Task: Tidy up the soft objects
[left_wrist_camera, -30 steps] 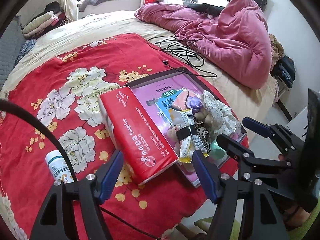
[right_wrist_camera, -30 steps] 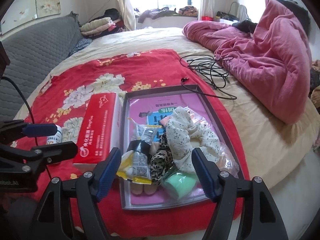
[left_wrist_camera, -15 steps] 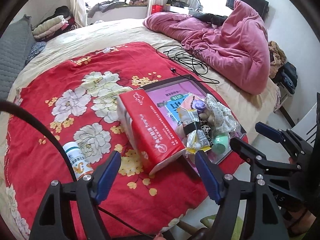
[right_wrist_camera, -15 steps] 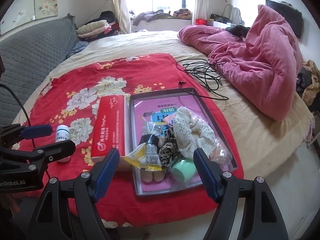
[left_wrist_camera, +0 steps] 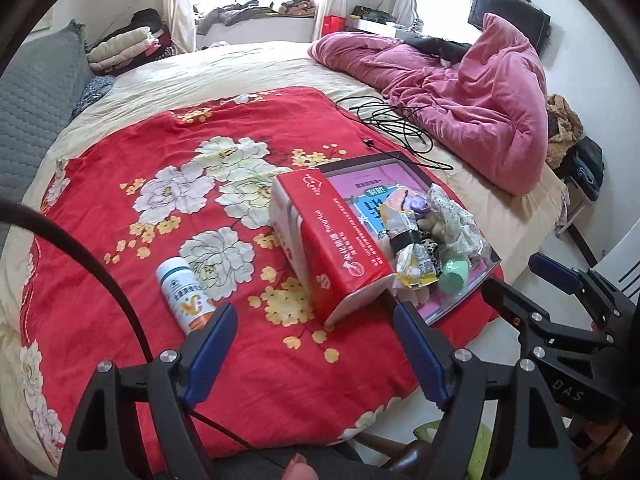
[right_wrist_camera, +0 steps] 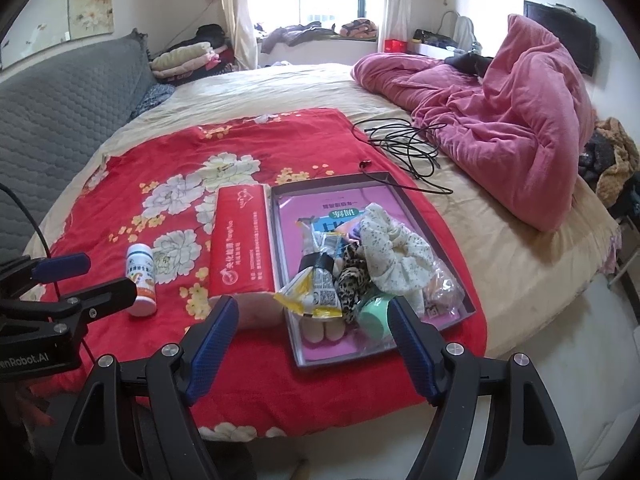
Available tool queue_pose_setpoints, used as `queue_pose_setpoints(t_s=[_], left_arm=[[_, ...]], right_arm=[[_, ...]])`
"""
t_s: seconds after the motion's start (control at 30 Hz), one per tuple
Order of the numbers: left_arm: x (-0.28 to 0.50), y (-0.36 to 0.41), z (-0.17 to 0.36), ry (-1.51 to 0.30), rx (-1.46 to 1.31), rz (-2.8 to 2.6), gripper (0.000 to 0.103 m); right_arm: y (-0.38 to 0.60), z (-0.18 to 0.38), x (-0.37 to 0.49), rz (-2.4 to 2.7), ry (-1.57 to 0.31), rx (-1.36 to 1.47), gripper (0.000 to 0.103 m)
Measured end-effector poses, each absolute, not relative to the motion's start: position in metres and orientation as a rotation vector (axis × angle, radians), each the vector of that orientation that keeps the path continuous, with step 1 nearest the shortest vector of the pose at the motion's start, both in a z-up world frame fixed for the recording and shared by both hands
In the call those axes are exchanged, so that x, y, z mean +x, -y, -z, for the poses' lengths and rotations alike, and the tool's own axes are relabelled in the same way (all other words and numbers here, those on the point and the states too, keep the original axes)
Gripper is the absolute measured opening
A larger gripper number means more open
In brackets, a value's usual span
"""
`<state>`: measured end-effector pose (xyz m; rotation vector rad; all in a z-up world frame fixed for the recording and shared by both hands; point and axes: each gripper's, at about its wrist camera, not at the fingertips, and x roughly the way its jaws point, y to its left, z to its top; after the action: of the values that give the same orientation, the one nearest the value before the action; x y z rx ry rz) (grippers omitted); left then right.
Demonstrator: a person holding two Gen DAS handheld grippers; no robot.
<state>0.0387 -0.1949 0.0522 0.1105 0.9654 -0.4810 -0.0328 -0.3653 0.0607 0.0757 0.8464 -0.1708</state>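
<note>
Floral scrunchie (right_wrist_camera: 394, 250), leopard scrunchie (right_wrist_camera: 352, 280), heaped in tray (right_wrist_camera: 448, 248)

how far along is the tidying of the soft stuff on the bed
Looks done: the floral scrunchie, leopard scrunchie and snack packets sit piled in the tray. In hand: nothing; the left gripper and right gripper are both open and empty. Possibly left: the red tissue pack and the white bottle lie on the red blanket outside the tray.

Both hand-held grippers (left_wrist_camera: 314, 346) (right_wrist_camera: 312, 340) pulled back from bed; bottle (left_wrist_camera: 185, 297) now visible.
</note>
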Motion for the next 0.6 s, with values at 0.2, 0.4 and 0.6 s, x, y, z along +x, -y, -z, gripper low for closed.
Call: queue_pose_setpoints(t_s=[0.2, 0.4, 0.6], left_arm=[[0.029, 0.18, -0.053, -0.964, 0.107, 0.465, 0.08], [0.02, 0.169, -0.052, -0.959, 0.11, 0.444, 0.08], [0.011, 0.159, -0.052, -0.957, 0.107, 0.428, 0.08]], right_arm=[[0.354, -0.063, -0.041, 0.171, -0.839, 0.095, 0.078], [0.342, -0.063, -0.051, 0.187, -0.836, 0.123, 0.078], [0.332, -0.058, -0.063, 0.218, -0.845, 0.139, 0.079]])
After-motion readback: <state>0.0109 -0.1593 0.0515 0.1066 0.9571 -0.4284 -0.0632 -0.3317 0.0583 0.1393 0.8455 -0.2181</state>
